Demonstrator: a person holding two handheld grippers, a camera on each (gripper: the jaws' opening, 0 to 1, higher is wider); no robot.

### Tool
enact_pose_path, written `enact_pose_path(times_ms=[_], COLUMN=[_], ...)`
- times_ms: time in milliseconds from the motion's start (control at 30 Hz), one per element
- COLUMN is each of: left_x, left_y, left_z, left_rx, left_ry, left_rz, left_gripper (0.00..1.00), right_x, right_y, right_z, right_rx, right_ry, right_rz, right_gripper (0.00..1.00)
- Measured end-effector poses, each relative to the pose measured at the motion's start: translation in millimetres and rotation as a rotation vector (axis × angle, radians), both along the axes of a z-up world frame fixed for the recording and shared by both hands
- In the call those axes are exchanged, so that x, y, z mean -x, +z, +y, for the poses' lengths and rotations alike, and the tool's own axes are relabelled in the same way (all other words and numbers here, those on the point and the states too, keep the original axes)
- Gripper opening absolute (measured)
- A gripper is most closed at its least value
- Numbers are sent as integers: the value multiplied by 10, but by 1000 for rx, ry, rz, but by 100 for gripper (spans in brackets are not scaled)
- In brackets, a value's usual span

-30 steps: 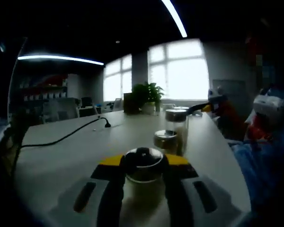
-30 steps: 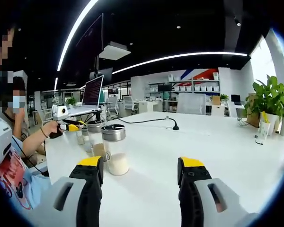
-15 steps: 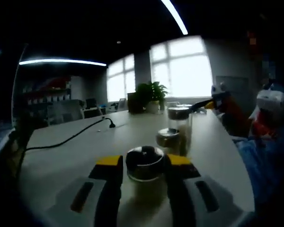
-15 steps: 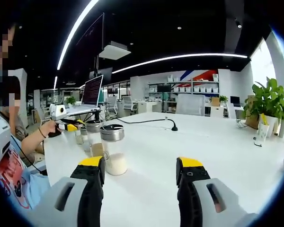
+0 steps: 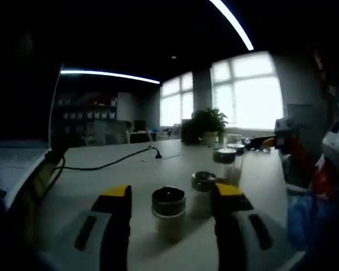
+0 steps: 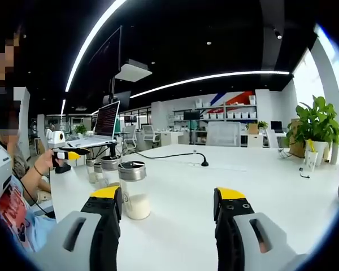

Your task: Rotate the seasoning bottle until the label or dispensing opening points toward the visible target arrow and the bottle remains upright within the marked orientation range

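In the left gripper view a seasoning bottle (image 5: 168,212) with a metal lid and pale contents stands upright on the white table (image 5: 101,186). It sits between the yellow-tipped jaws of my left gripper (image 5: 172,195), which is open, with a gap on each side of the bottle. Two more lidded bottles (image 5: 203,189) (image 5: 225,164) stand in a row beyond it. In the right gripper view my right gripper (image 6: 168,195) is open with nothing between its jaws. A bottle of white powder (image 6: 133,189) stands just past its left jaw. A hand holds the left gripper (image 6: 68,155) behind the other bottles (image 6: 107,169).
A black cable (image 5: 101,166) runs across the table (image 6: 260,186) and ends at a plug (image 6: 203,164). Potted plants (image 5: 209,121) (image 6: 316,121) stand at the table's far edge. A person's sleeve (image 5: 305,220) lies along the right side. A laptop (image 6: 104,127) sits behind the bottles.
My left gripper has opened and let go of the nearest bottle, then drawn back a little; the bottle stands free between its jaws. The right gripper stays open.
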State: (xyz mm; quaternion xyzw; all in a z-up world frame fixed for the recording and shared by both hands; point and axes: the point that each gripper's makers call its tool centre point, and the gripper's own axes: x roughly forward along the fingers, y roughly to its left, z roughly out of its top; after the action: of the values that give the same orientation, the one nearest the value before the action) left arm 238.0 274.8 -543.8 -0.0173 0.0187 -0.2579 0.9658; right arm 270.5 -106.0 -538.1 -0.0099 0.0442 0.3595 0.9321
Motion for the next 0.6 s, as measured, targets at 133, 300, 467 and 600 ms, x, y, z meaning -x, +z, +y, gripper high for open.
enact_pose_path(times_ms=[133, 300, 467, 600], left_x=[125, 158, 179, 152], left_y=[41, 7, -145, -188], left_z=[-12, -69, -83, -24], left_rx=[14, 17, -40, -20], left_ry=[38, 111, 189, 281], left_rz=[5, 28, 52, 42], left_gripper=[58, 65, 71, 73], right_x=[48, 94, 140, 108], right_y=[-19, -73, -121, 100], right_z=[98, 116, 48, -83], right_rx=[-17, 16, 33, -119], right_ry=[49, 58, 45, -36], right_rz=[7, 21, 26, 8], right_gripper=[69, 70, 71, 71])
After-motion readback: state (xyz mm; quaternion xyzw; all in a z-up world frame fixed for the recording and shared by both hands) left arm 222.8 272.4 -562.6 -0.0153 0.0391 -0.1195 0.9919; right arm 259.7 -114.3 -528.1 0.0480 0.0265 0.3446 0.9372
